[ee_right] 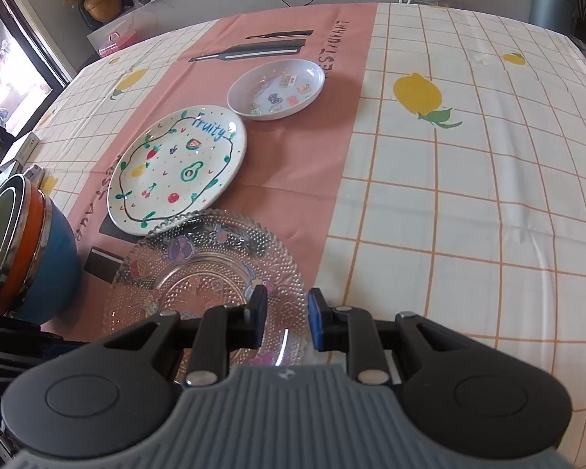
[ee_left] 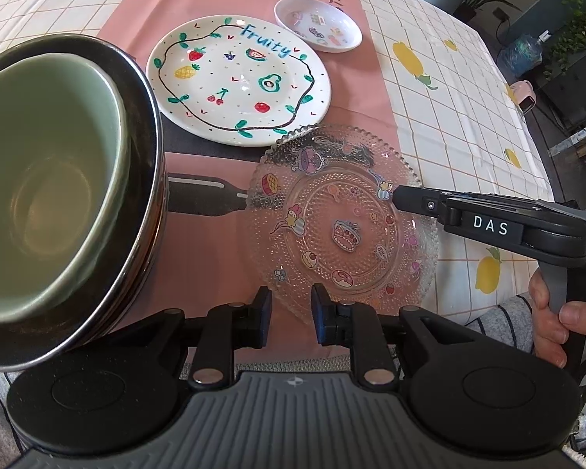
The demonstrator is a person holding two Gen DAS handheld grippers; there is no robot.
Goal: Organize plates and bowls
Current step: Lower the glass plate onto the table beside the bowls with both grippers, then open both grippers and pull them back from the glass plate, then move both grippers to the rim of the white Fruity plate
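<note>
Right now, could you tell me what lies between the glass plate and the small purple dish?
The Fruity plate, in both views.

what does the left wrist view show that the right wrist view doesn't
Only the left wrist view: the inside of the green bowl nested in the stack, the right tool reaching over the glass plate, and the hand gripping it.

Only the right wrist view: the stack's orange and blue outer bowls, a lemon print on the cloth, and a window at far left.

Both: the fruit plate, the small white dish, the glass plate and the pink runner.
</note>
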